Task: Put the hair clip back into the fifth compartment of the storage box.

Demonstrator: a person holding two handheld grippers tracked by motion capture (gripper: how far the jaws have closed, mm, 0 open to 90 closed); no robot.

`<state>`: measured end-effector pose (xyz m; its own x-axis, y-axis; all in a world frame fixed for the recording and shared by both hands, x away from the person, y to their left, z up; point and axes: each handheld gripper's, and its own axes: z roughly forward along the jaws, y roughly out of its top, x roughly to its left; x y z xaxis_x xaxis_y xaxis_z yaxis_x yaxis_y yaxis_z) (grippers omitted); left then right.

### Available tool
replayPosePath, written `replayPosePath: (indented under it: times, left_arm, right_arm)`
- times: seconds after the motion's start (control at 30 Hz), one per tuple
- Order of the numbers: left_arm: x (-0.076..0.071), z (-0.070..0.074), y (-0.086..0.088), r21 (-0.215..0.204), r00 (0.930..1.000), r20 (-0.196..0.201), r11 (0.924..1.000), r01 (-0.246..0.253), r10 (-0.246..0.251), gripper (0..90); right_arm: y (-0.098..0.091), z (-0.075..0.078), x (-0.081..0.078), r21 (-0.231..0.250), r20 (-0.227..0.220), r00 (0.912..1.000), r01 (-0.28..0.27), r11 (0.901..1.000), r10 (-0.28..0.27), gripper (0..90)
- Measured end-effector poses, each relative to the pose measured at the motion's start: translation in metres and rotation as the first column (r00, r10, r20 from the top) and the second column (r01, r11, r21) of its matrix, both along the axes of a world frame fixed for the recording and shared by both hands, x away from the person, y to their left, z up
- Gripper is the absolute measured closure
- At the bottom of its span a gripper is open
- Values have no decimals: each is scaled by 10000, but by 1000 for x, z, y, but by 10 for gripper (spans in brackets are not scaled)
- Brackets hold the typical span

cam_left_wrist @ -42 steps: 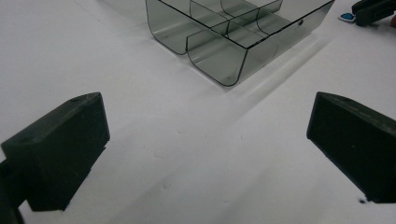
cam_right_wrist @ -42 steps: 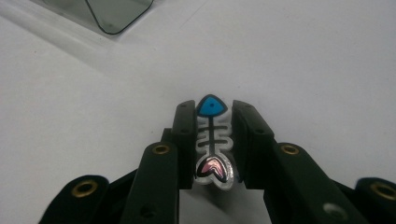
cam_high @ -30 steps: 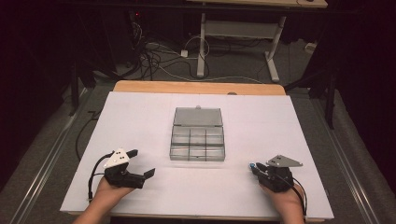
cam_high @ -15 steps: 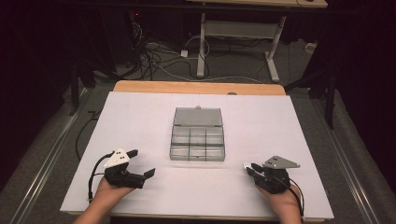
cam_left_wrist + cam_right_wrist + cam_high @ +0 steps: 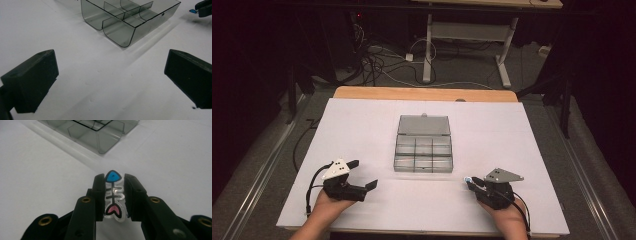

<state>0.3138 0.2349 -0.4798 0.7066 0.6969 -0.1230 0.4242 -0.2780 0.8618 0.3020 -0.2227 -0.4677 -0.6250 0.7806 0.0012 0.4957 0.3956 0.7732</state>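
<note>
Clamped between the jaws of the right gripper (image 5: 113, 195), low centre of the right gripper view: a small clear fish-skeleton charm (image 5: 113, 195) with blue head and pink tail, head pointing up the frame toward the box. Seen too as a blue speck at the gripper tip (image 5: 470, 180) in the lower right of the high view, just off the near right corner of the box.

Lower left of the high view: left gripper (image 5: 362, 174), jaws spread wide, nothing between them, bare white surface under them in the left gripper view.

Mid-frame: smoky clear compartment box (image 5: 423, 151), lid laid open at its far side, dividers forming small cells, resting flat on a white sheet (image 5: 522, 145) covering the table. Strip of wooden tabletop (image 5: 422, 93) along the far edge.

Beyond, top of frame: dark room, tangled cables (image 5: 377, 65) on grey floor, white legs of another table (image 5: 469, 37).
</note>
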Motion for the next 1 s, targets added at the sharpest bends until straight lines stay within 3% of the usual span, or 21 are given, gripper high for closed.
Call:
replayPosePath:
  times: [1.0]
  left_arm:
    - [-3, 4, -1, -34, 9998, 177, 10000, -86, 86, 0]
  right_arm:
    - [44, 1, -8, 71, 239, 9925, -1202, 9927, 1200, 733]
